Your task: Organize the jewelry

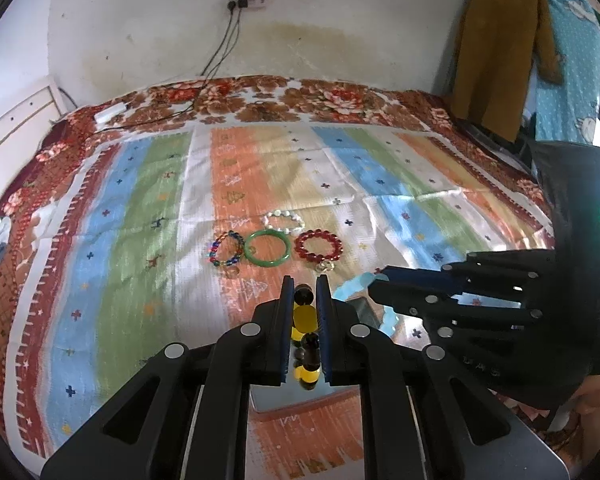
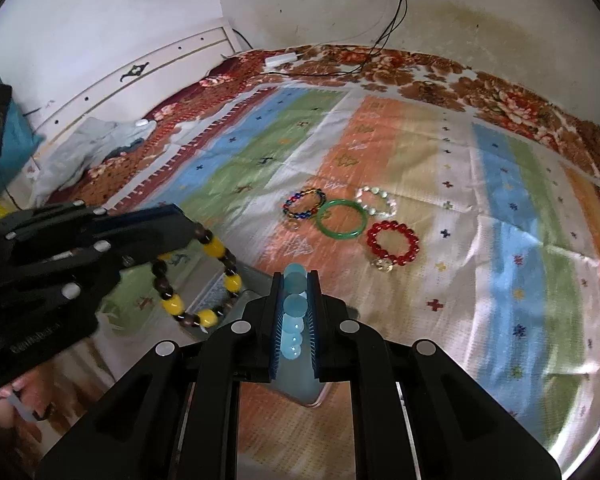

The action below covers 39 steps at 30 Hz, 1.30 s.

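My left gripper (image 1: pixel 305 284) is shut on a bracelet of yellow and dark beads (image 1: pixel 305 316). In the right wrist view that bracelet (image 2: pixel 216 248) hangs as a loop from the left gripper (image 2: pixel 188 232). A light blue bead bracelet (image 2: pixel 294 306) sits between the fingers of my right gripper (image 2: pixel 296 280), which is shut on it. On the striped cloth ahead lie a multicolour bead bracelet (image 1: pixel 214 250) (image 2: pixel 296 214), a green bangle (image 1: pixel 268 263) (image 2: pixel 342 235), a white pearl bracelet (image 1: pixel 278 214) (image 2: pixel 380 191) and a red bead bracelet (image 1: pixel 300 245) (image 2: pixel 374 240), close together.
A grey shiny flat object (image 2: pixel 300 392) lies under both grippers. The striped cloth (image 1: pixel 140 220) covers a floral bedspread (image 1: pixel 260 100). Cables run from a wall socket (image 1: pixel 244 0) to a white charger (image 1: pixel 110 112). Clothes (image 1: pixel 500 52) hang at the right, and a headboard (image 2: pixel 140 68) stands left.
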Each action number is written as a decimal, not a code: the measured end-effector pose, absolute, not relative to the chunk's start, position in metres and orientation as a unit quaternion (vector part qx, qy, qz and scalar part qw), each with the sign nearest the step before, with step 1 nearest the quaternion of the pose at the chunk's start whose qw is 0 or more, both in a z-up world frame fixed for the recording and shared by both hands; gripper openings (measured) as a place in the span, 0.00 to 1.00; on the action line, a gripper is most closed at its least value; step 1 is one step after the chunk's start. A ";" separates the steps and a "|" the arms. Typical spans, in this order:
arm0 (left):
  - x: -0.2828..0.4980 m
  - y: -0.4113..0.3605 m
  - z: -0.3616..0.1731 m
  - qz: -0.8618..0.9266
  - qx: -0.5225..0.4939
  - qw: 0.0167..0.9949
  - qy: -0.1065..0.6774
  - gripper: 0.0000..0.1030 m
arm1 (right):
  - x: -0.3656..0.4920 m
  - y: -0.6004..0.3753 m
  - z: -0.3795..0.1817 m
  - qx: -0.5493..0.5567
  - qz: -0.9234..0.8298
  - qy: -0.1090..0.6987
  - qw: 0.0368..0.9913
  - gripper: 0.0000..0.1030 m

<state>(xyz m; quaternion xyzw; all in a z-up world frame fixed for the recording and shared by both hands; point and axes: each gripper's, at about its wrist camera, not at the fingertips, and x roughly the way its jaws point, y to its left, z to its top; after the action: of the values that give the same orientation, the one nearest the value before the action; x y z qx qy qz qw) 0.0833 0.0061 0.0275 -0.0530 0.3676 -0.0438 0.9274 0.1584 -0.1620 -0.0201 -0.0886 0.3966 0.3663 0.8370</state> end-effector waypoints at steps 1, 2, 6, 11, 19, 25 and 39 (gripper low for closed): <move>0.084 0.008 0.026 -0.040 -0.056 0.927 0.368 0.11 | 0.160 -0.164 -0.020 -0.085 0.364 0.398 0.838 0.12; 0.086 0.011 0.026 -0.034 -0.057 0.927 0.370 0.20 | 0.162 -0.165 -0.020 -0.085 0.360 0.398 0.839 0.13; 0.089 0.026 0.022 -0.008 -0.066 0.926 0.371 0.33 | 0.170 -0.172 -0.021 -0.085 0.338 0.396 0.849 0.32; 0.097 0.045 0.018 0.011 -0.081 0.921 0.381 0.34 | 0.180 -0.179 -0.024 -0.076 0.324 0.401 0.854 0.34; 0.114 0.057 0.011 0.022 -0.088 0.912 0.399 0.49 | 0.197 -0.182 -0.026 -0.073 0.312 0.409 0.855 0.46; 0.131 0.057 0.005 0.023 -0.080 0.906 0.415 0.53 | 0.210 -0.181 -0.028 -0.068 0.307 0.418 0.852 0.49; 0.176 0.064 -0.015 0.039 -0.063 0.886 0.458 0.55 | 0.250 -0.173 -0.048 -0.064 0.280 0.463 0.839 0.49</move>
<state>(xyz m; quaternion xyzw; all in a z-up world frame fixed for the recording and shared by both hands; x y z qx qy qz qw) 0.1757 0.0639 -0.0153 -0.0630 0.4584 0.0395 0.8856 0.2503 -0.1726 -0.0475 -0.0637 0.4625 0.2802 0.8388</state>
